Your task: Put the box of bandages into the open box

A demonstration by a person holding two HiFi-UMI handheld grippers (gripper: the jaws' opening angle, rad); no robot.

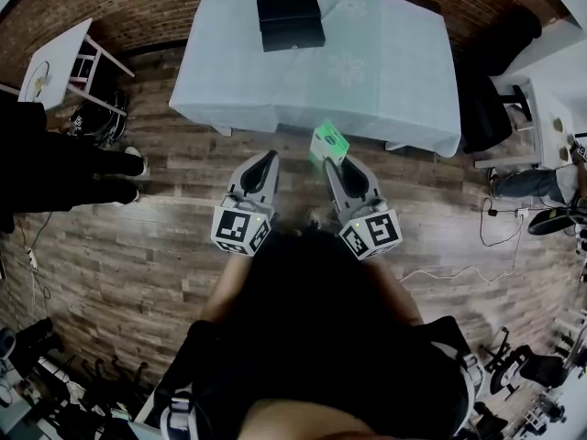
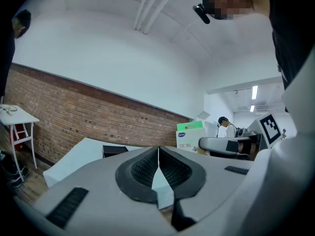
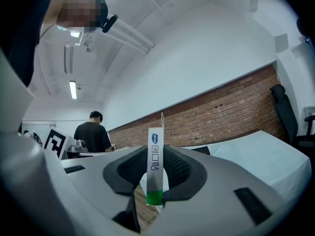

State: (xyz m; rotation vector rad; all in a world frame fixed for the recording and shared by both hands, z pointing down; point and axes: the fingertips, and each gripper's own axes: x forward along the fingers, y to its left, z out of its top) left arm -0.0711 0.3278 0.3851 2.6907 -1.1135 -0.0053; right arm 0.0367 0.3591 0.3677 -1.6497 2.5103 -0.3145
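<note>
My right gripper (image 1: 333, 159) is shut on the box of bandages (image 1: 328, 142), a small white box with a green end, held in the air just short of the table's near edge. In the right gripper view the box of bandages (image 3: 155, 166) stands upright, pinched between the two dark pads. My left gripper (image 1: 267, 160) hangs beside it to the left, its jaws closed together with nothing between them. The open black box (image 1: 291, 22) sits near the far edge of the table (image 1: 385, 71), well beyond both grippers. The left gripper view catches the bandage box (image 2: 190, 134) and the right gripper (image 2: 224, 144).
The table carries a pale blue-green cloth. A small white side table (image 1: 57, 62) and a person's dark legs and shoes (image 1: 69, 172) are at the left. A dark office chair (image 1: 495, 71) stands at the right, cables (image 1: 440, 269) trail over the wooden floor, and a person (image 3: 92, 132) stands in the background.
</note>
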